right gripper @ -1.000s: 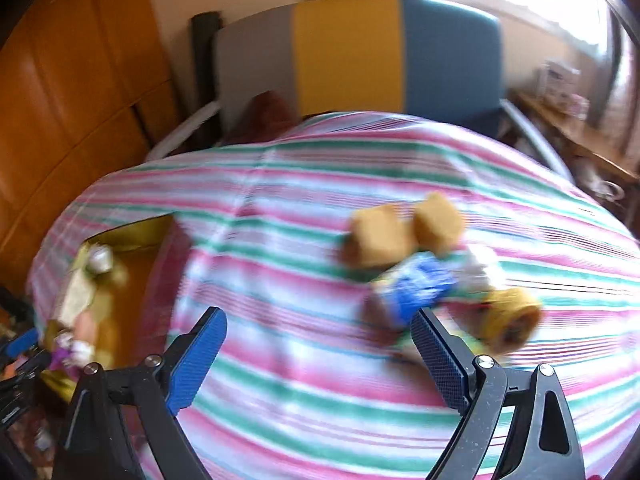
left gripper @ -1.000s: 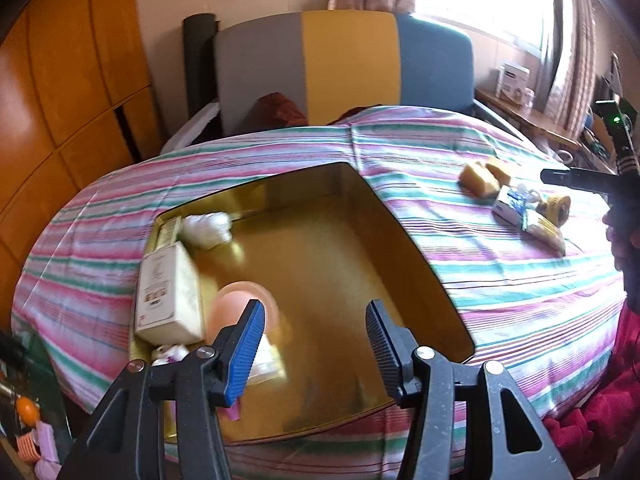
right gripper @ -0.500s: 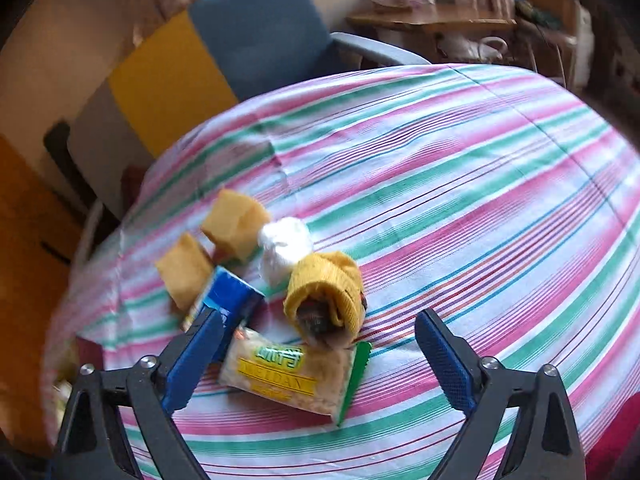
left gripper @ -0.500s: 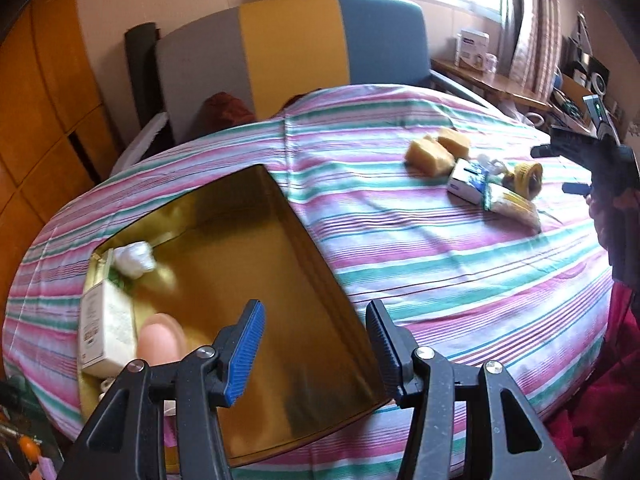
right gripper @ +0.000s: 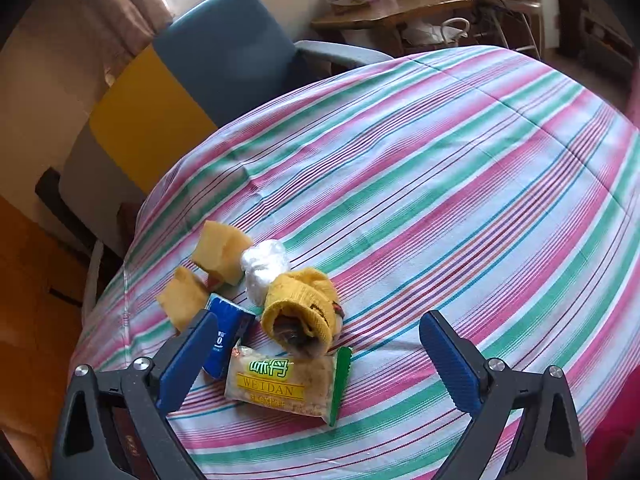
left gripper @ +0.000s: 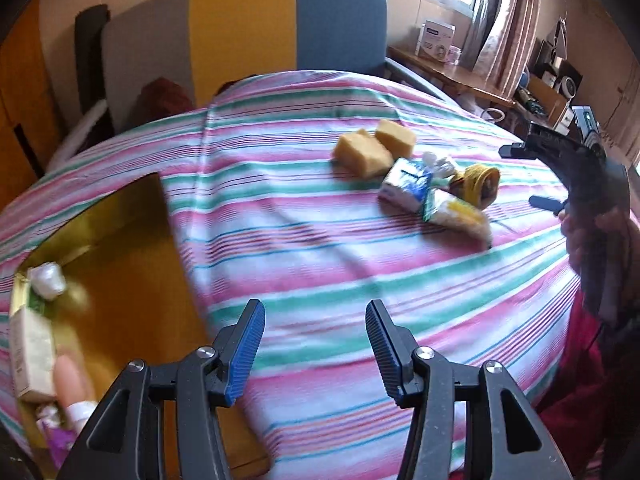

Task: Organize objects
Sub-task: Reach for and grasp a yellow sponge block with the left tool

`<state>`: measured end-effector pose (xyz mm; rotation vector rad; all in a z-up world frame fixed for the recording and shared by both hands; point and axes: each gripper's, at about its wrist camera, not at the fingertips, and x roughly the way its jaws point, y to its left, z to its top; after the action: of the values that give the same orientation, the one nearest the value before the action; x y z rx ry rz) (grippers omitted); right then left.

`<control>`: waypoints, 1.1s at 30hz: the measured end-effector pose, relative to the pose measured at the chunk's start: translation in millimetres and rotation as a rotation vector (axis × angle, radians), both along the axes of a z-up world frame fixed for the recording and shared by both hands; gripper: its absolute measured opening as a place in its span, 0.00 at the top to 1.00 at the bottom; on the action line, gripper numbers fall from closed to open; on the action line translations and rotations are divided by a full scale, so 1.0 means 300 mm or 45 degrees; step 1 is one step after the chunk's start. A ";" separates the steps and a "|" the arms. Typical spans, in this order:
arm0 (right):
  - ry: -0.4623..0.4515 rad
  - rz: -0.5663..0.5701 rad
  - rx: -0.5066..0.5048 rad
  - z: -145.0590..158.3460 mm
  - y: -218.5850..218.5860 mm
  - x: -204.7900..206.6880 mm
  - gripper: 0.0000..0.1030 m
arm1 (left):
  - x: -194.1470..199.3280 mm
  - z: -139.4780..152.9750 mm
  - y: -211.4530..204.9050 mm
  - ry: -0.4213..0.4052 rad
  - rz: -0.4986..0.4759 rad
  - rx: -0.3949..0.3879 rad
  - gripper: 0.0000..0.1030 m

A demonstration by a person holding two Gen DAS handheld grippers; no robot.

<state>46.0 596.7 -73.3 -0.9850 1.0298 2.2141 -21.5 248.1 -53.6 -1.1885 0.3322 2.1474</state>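
Note:
A cluster of loose things lies on the striped tablecloth (right gripper: 460, 184): two yellow sponges (right gripper: 220, 250) (left gripper: 362, 154), a white wad (right gripper: 264, 262), a rolled yellow sock (right gripper: 302, 312) (left gripper: 478, 182), a blue tissue pack (right gripper: 228, 336) (left gripper: 406, 184) and a snack packet (right gripper: 286, 384) (left gripper: 460, 214). My right gripper (right gripper: 318, 364) hangs just above the snack packet, jaws wide open and touching nothing. My left gripper (left gripper: 314, 348) is open and empty over bare cloth, beside the gold tin box (left gripper: 120, 248), which holds a white carton (left gripper: 32, 354), a white wad and other small items.
A chair with grey, yellow and blue panels (left gripper: 240, 28) stands behind the table. A wooden side table (right gripper: 392, 12) with boxes stands at the back right. A hand (left gripper: 600, 240) holding the right gripper's handle shows at the right of the left wrist view.
My left gripper swung right, off the gold box and over the cloth. My right gripper rolled, settled over the cluster, and its jaws widened a little.

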 end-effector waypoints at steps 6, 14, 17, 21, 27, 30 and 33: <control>0.041 -0.028 -0.036 0.009 0.022 0.015 0.01 | -0.022 -0.015 0.183 0.025 -0.116 -0.014 0.48; 0.075 -0.019 -0.084 0.011 0.034 0.016 0.01 | -0.120 -0.063 0.415 -0.027 -0.227 -0.012 0.48; 0.073 -0.015 -0.096 0.009 0.034 0.014 0.01 | -0.211 -0.072 0.476 -0.105 -0.178 0.017 0.48; 0.080 -0.006 -0.121 0.007 0.036 0.010 0.01 | -0.336 -0.081 0.533 -0.212 -0.072 0.077 0.42; 0.100 0.030 -0.133 0.014 0.027 0.003 0.01 | -0.476 -0.144 0.635 -0.253 0.078 0.052 0.31; 0.110 0.035 -0.145 0.013 0.027 0.004 0.00 | -0.528 -0.197 0.674 -0.272 0.129 0.018 0.30; 0.112 0.026 -0.132 0.015 0.032 0.006 0.00 | -0.549 -0.226 0.697 -0.222 0.158 -0.024 0.30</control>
<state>47.8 606.3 -68.8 -0.9533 1.1897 2.2581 -186.3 457.1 -121.5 -1.4293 0.2069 2.1291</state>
